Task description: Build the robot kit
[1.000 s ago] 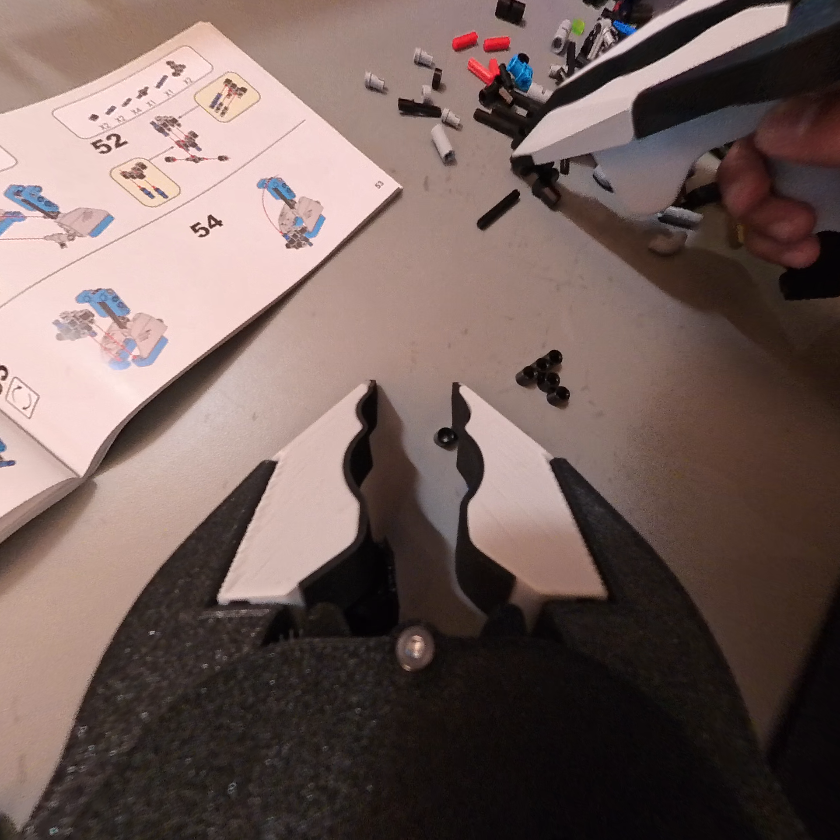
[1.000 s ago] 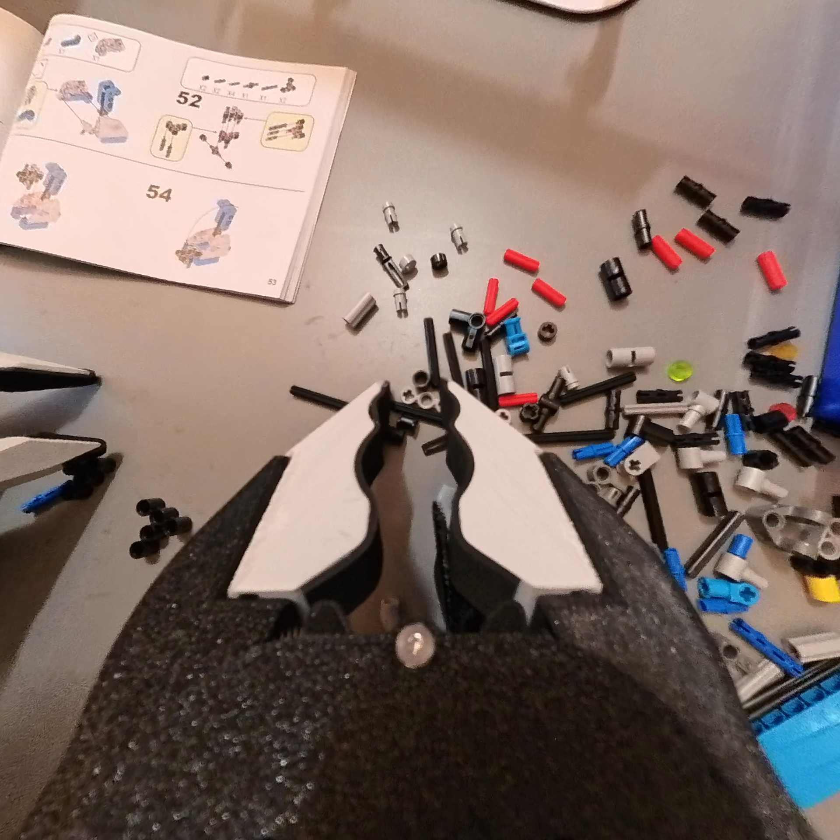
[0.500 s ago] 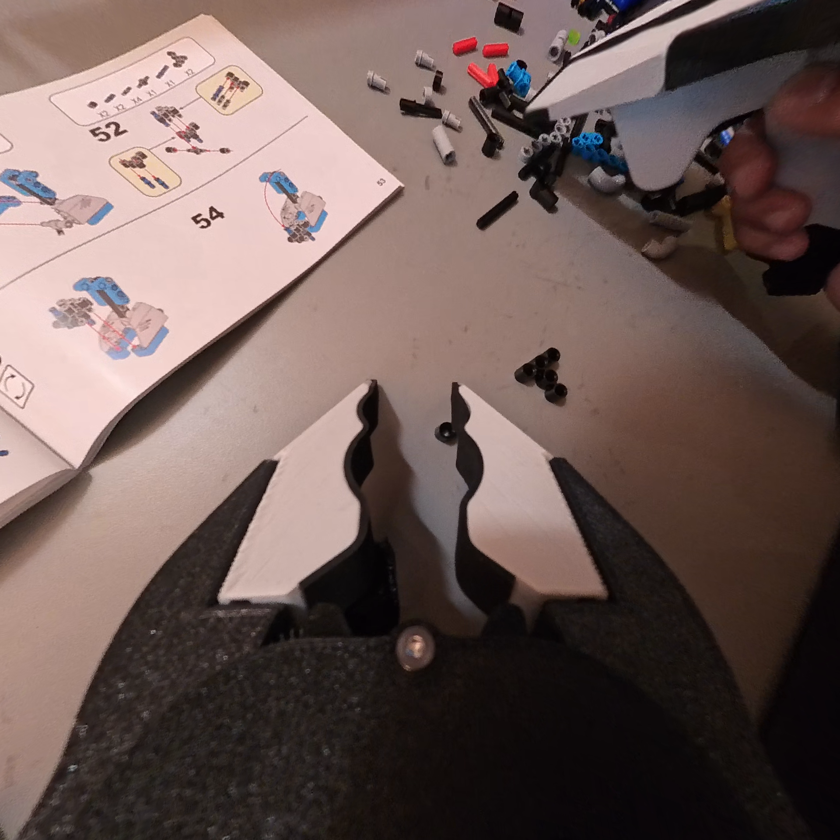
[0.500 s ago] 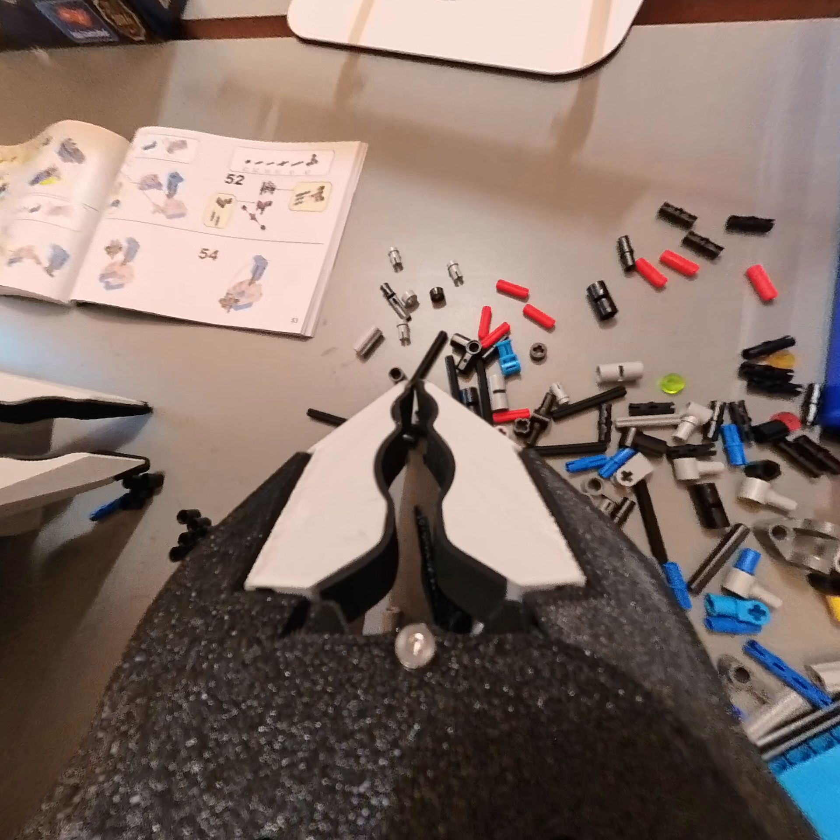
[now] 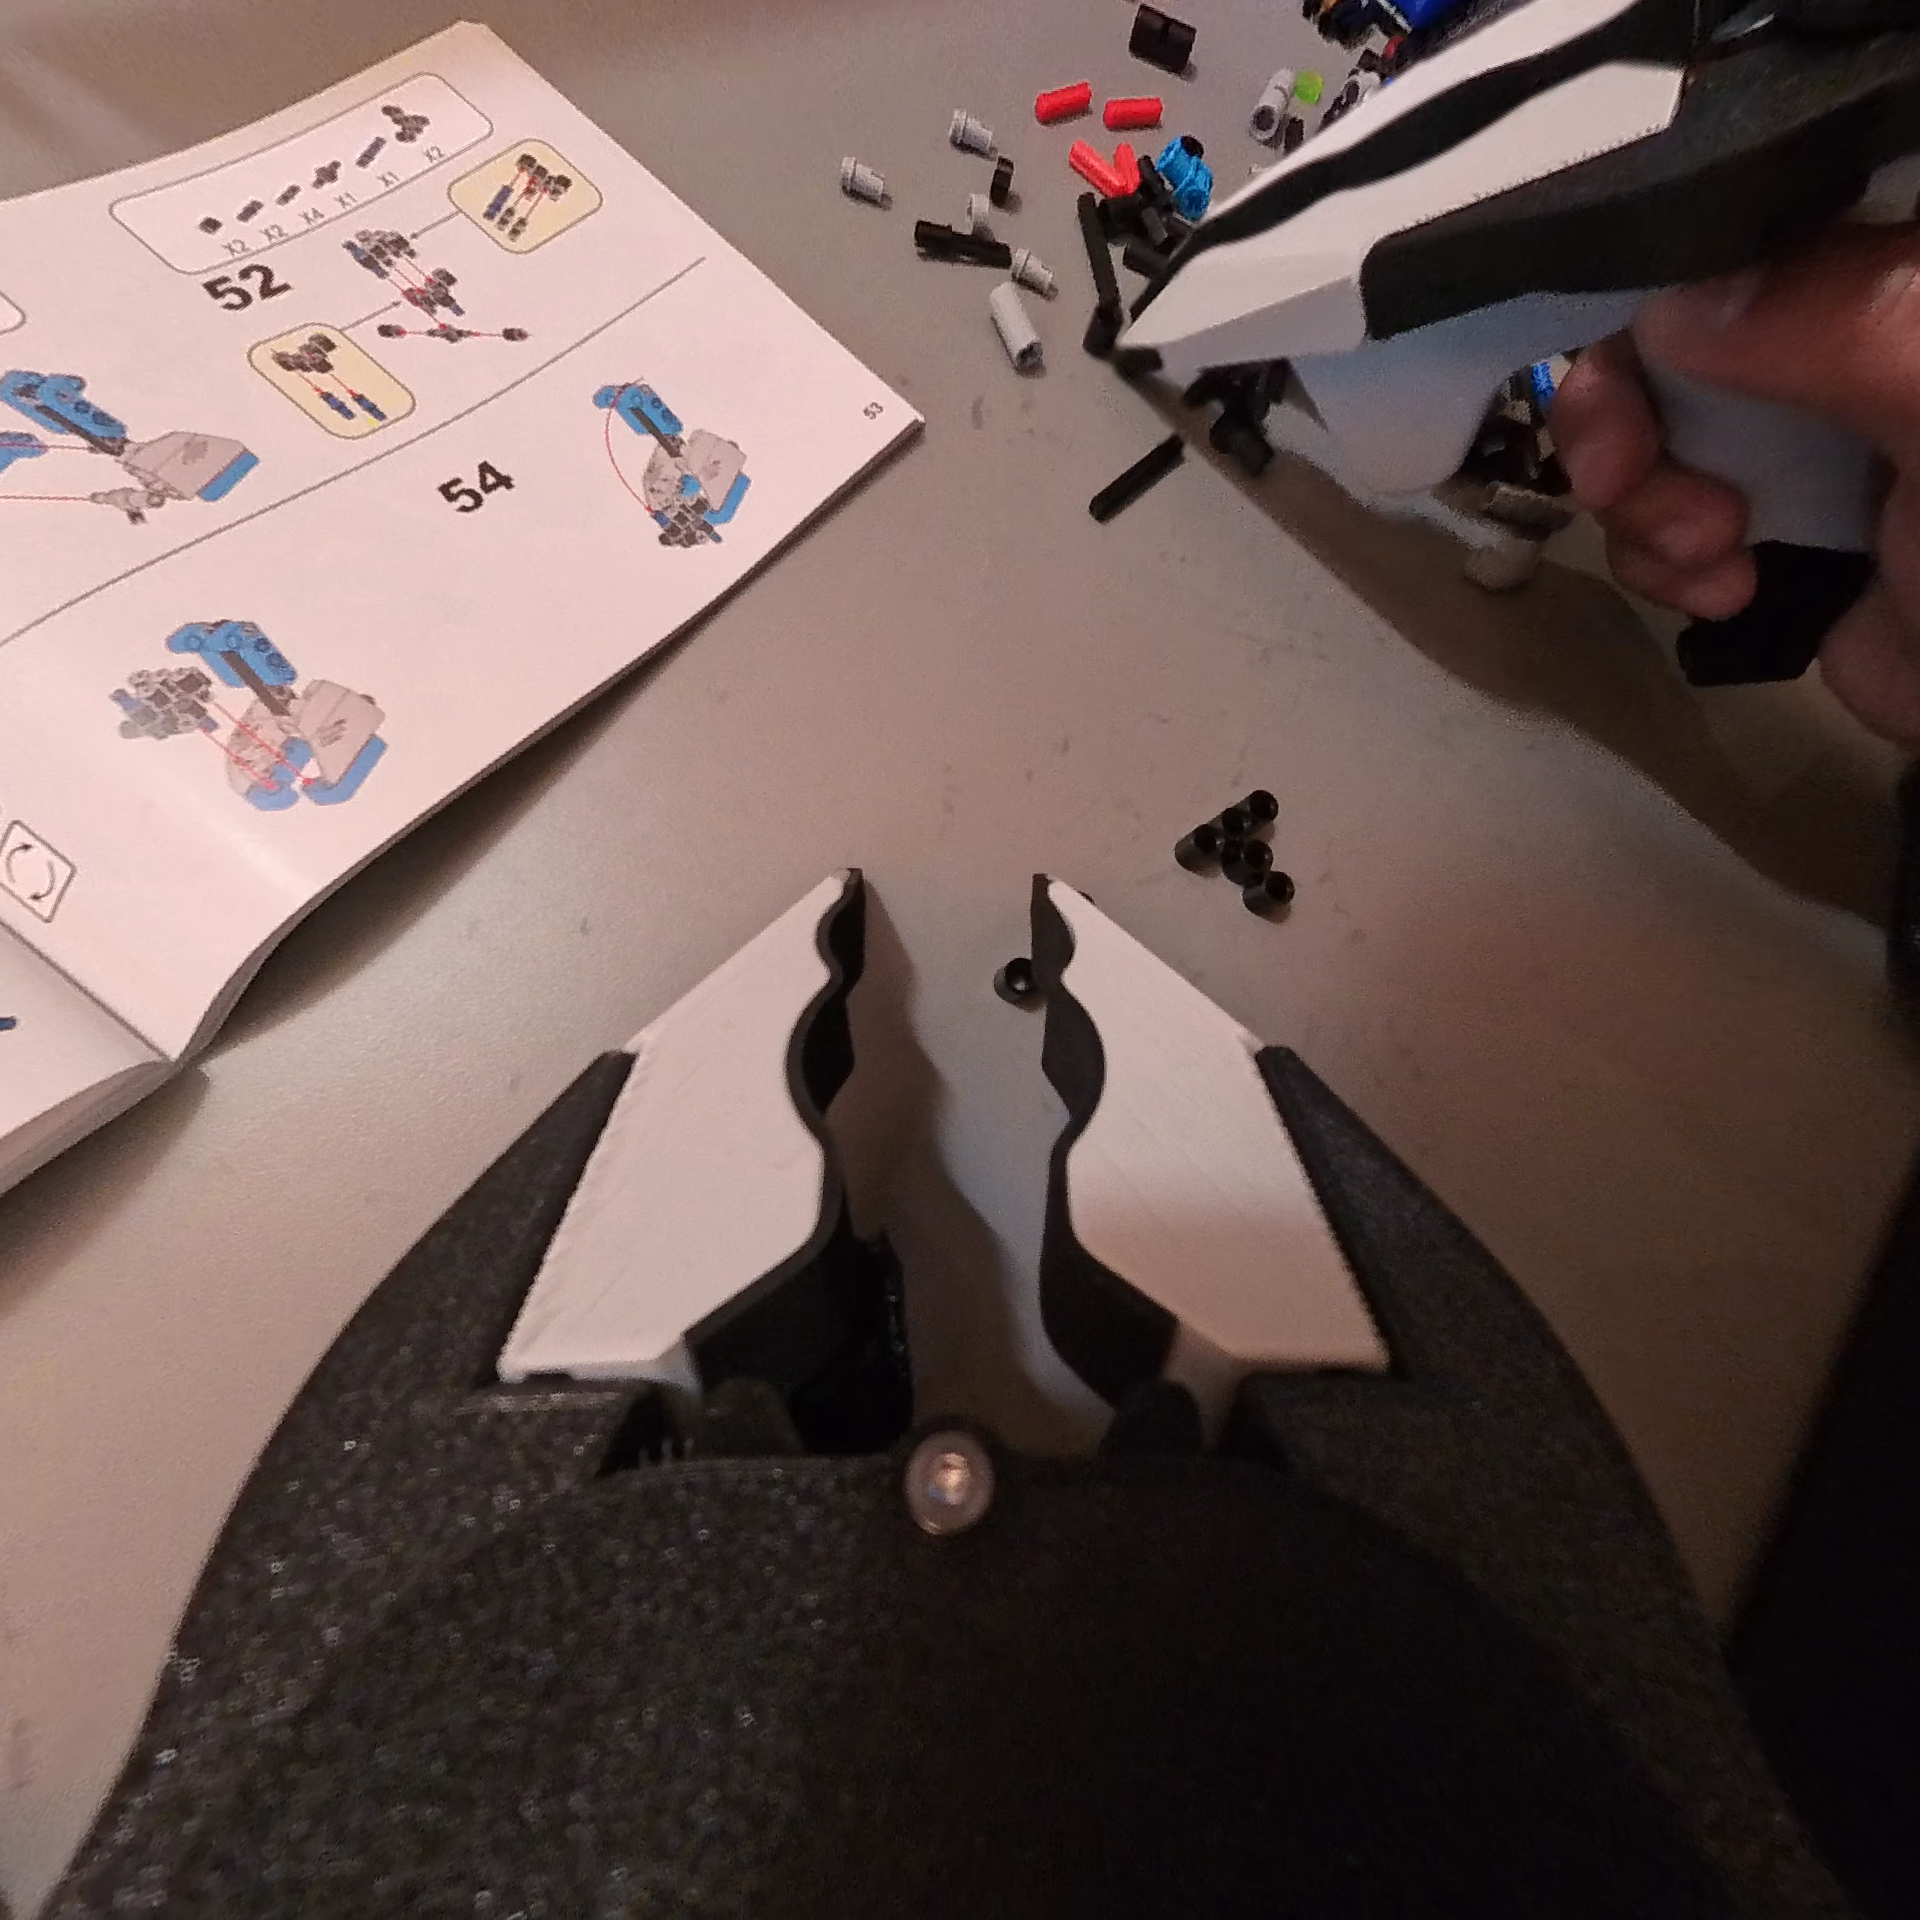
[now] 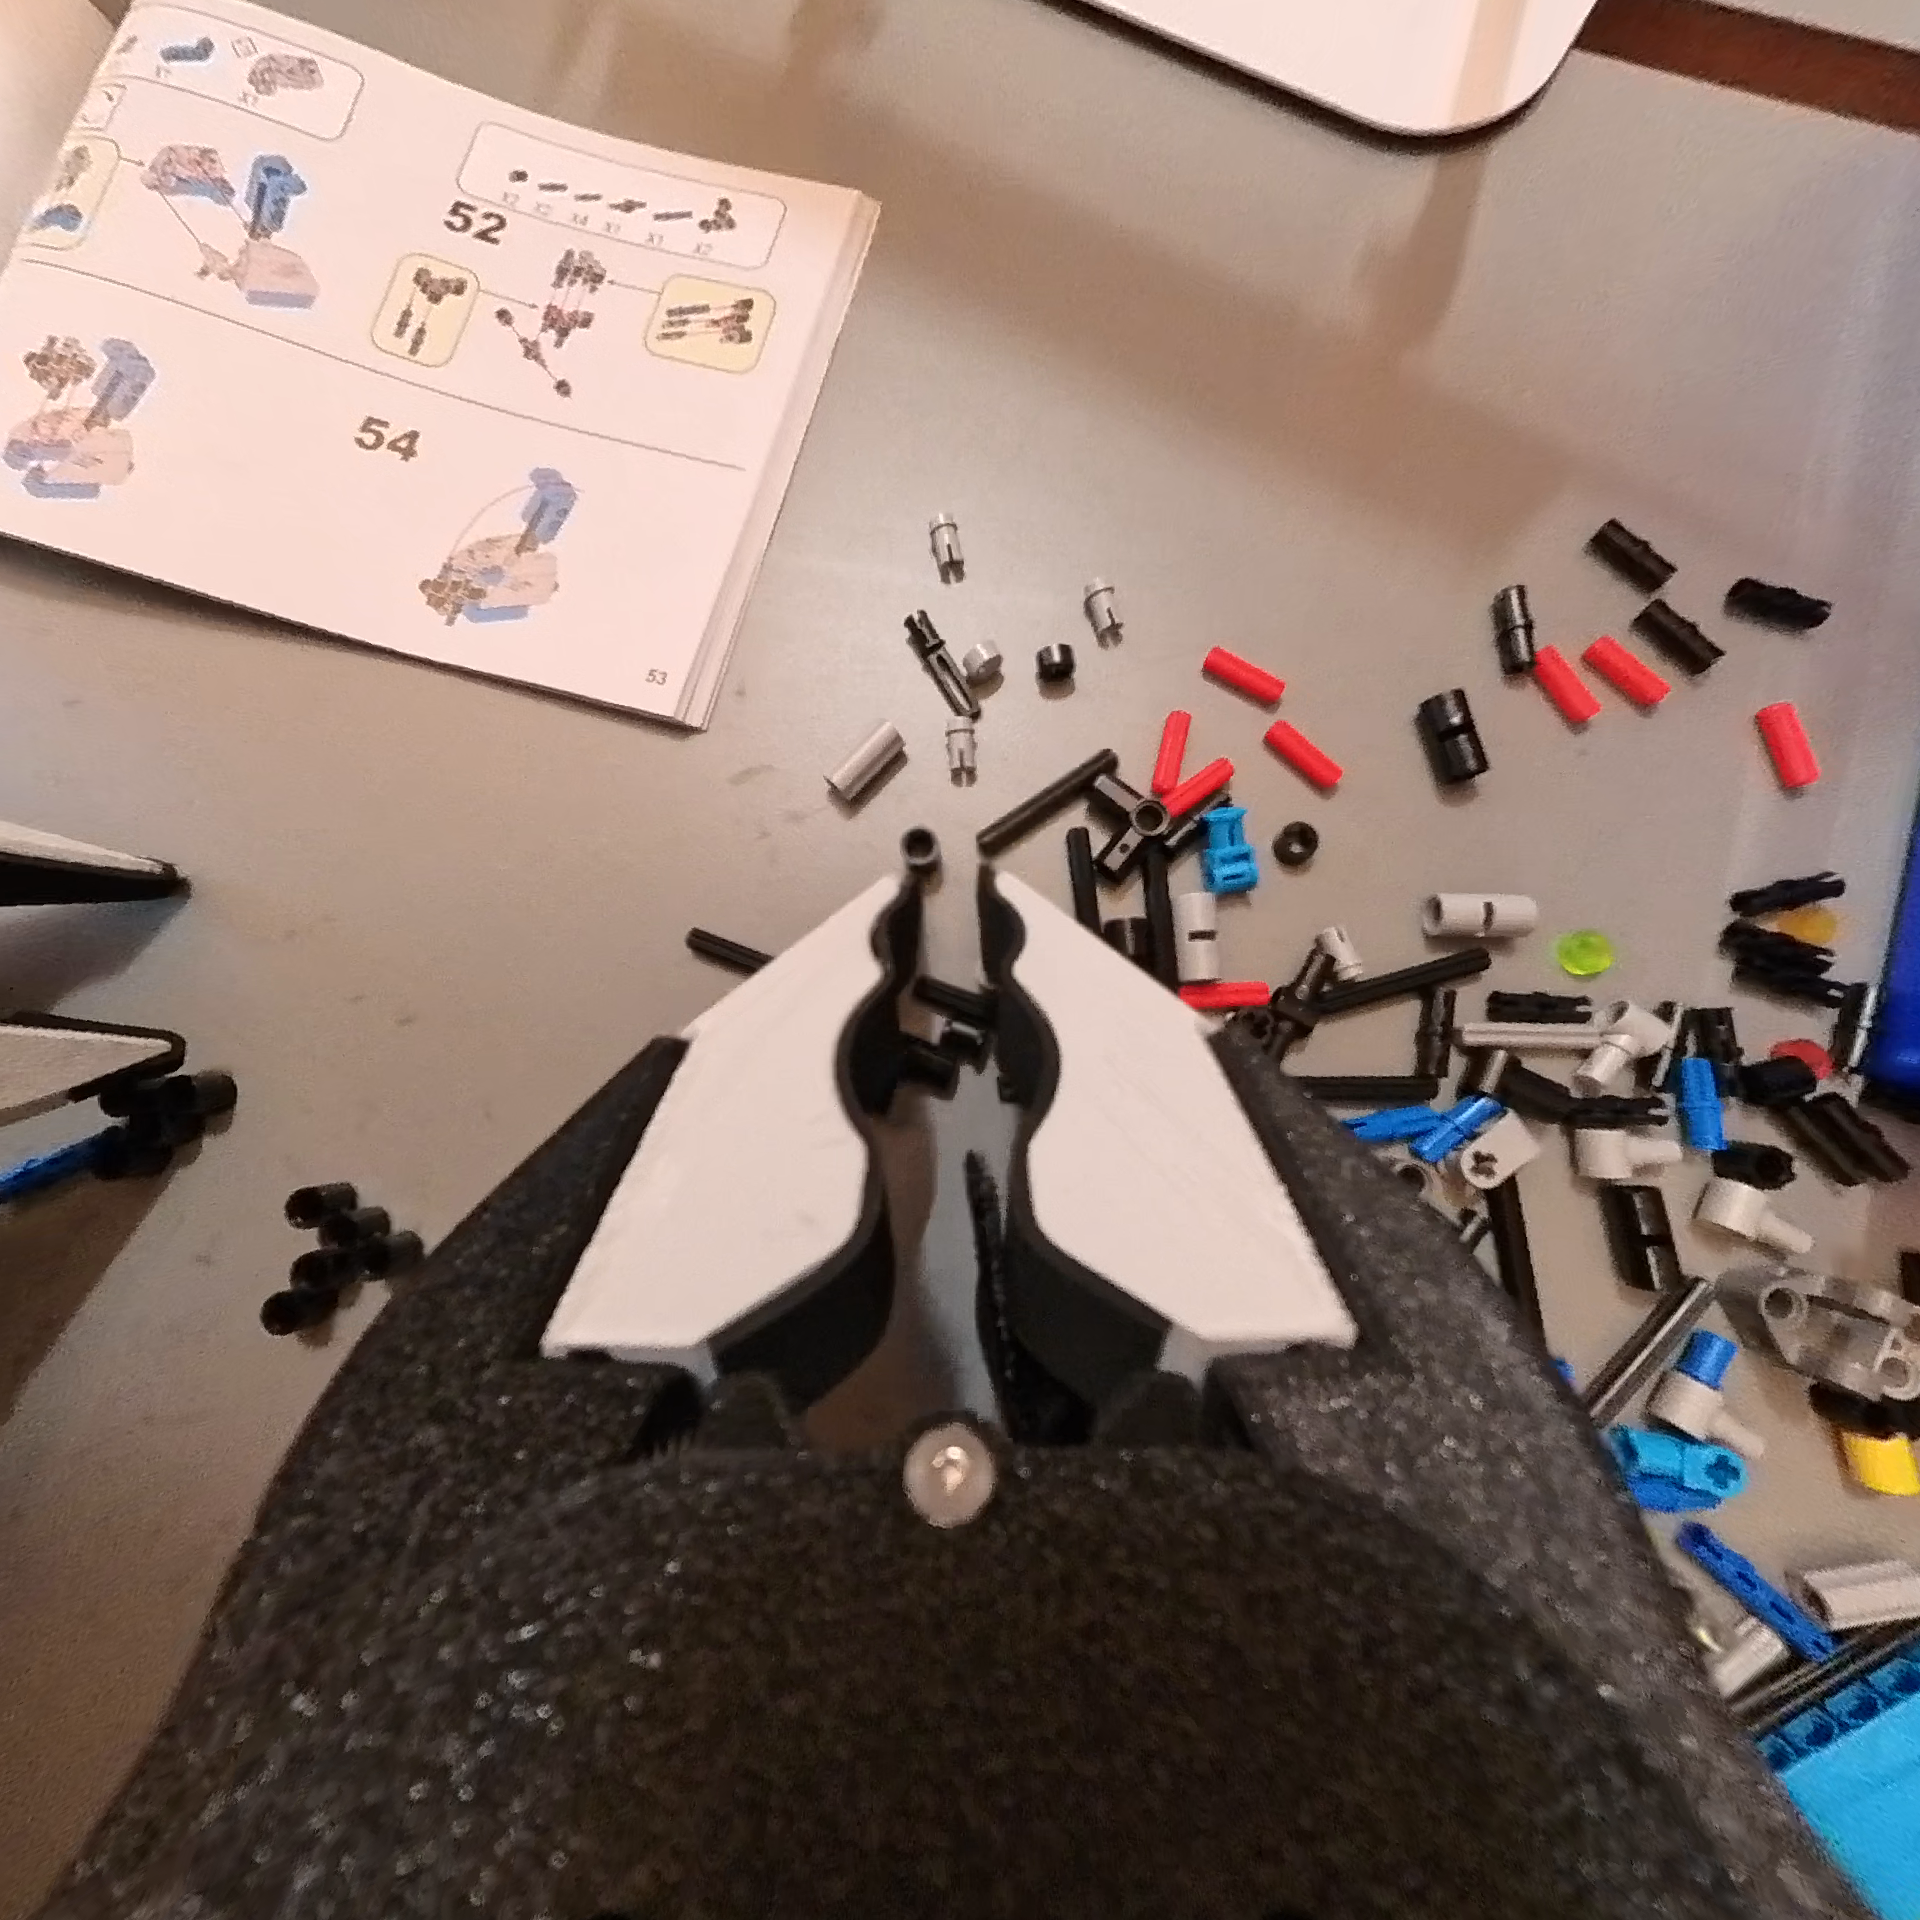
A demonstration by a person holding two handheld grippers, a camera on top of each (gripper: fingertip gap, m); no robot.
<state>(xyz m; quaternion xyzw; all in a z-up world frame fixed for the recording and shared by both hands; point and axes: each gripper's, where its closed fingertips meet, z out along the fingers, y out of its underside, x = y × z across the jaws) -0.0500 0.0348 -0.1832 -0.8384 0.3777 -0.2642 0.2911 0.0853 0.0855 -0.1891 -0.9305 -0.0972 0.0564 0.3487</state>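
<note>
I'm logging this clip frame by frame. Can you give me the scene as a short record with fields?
surface: grey table
left gripper: open, empty, low over the table beside a small black ring
right gripper: slightly open, tips at a small black piece
near left: black connector cluster
booklet: open instruction booklet, far left
parts: loose pile, right of the right gripper

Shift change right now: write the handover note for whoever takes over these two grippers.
Left gripper: open and empty, low over the grey table. A small black ring lies by one finger's inner edge.
Right gripper: jaws narrowly apart at the edge of the loose parts pile. A small black pin sits at one fingertip; whether it is gripped is unclear.
A black connector cluster lies between the grippers. The instruction booklet lies open on the left.
</note>
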